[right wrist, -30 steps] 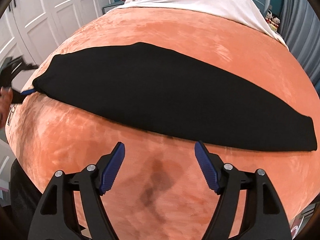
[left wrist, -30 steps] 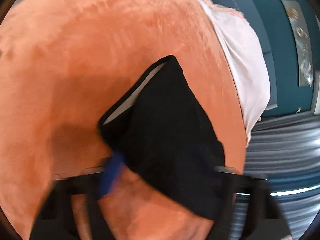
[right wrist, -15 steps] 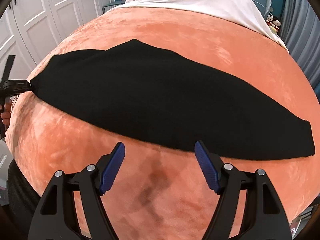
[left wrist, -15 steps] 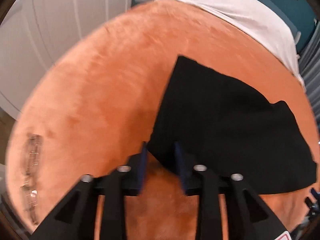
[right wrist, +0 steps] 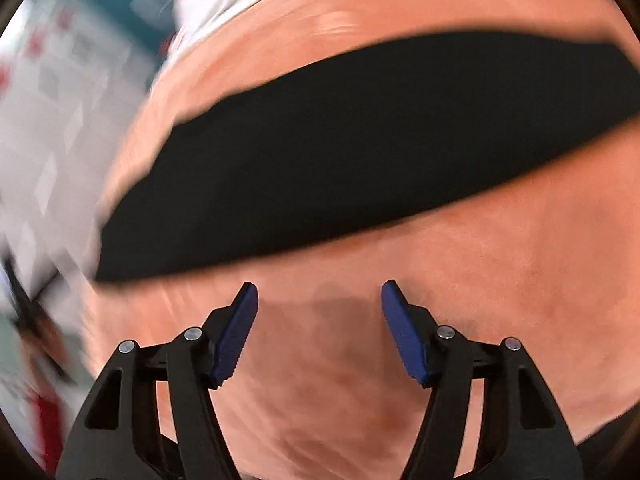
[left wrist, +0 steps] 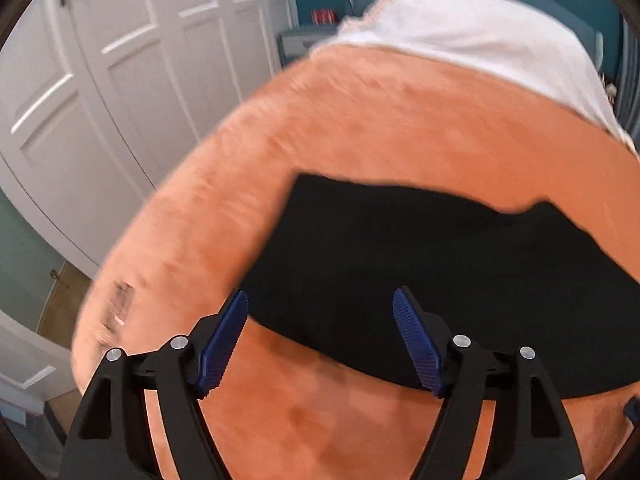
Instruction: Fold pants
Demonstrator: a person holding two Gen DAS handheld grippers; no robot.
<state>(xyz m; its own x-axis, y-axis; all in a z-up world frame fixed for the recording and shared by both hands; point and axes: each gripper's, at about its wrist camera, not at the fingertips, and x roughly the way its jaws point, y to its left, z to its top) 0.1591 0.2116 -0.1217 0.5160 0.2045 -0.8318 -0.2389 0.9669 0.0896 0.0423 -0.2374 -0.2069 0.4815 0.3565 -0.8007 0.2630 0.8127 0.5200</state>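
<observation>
Pants, black and folded into a long band, lie flat on the orange blanket, long axis running left to right. Left gripper is opening above their near-left edge, gripping nothing. Right gripper is closing, nothing between its jaws.

Orange blanket, white sheet, wardrobe doors
</observation>
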